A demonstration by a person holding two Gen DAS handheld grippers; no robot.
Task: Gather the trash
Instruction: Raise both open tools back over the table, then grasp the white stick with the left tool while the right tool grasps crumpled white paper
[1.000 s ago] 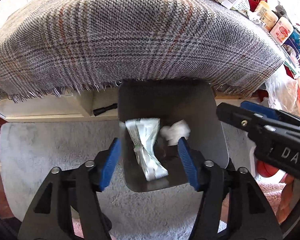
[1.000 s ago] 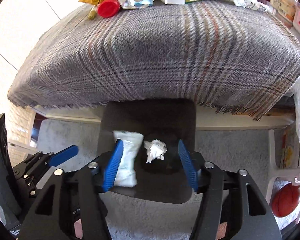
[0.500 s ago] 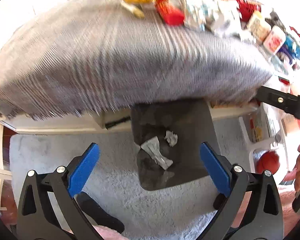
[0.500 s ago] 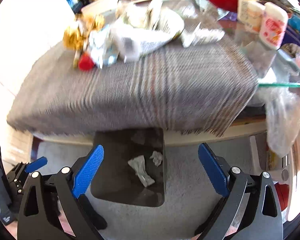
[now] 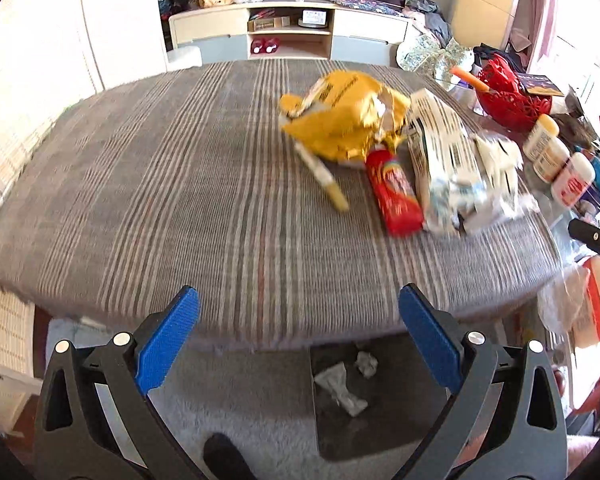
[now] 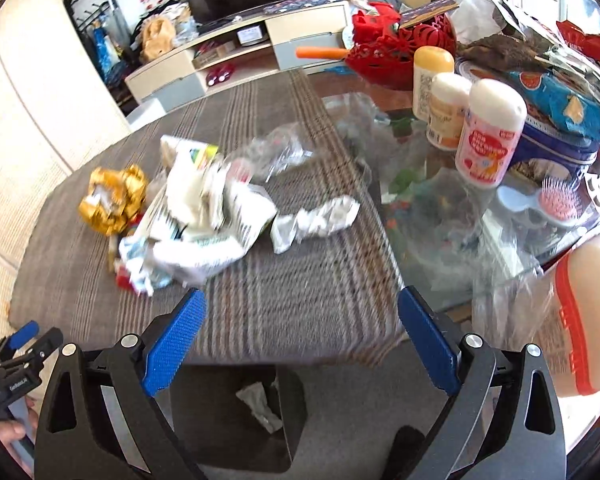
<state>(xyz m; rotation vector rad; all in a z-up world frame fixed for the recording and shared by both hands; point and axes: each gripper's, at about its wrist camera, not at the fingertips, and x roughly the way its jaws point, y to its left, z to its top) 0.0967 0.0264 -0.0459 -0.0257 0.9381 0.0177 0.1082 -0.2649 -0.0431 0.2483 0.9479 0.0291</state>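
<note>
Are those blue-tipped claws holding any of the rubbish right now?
No. The left claw and the right claw both stand wide open with nothing between their tips; two wrappers lie in the bin below.

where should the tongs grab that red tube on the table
Grip the red tube across its middle, coming down from above. It lies flat on the plaid cloth, running away from the table edge, so its long sides are the narrow way across. A white wrapper crowds its right side, so slip one pad in carefully there.
</note>
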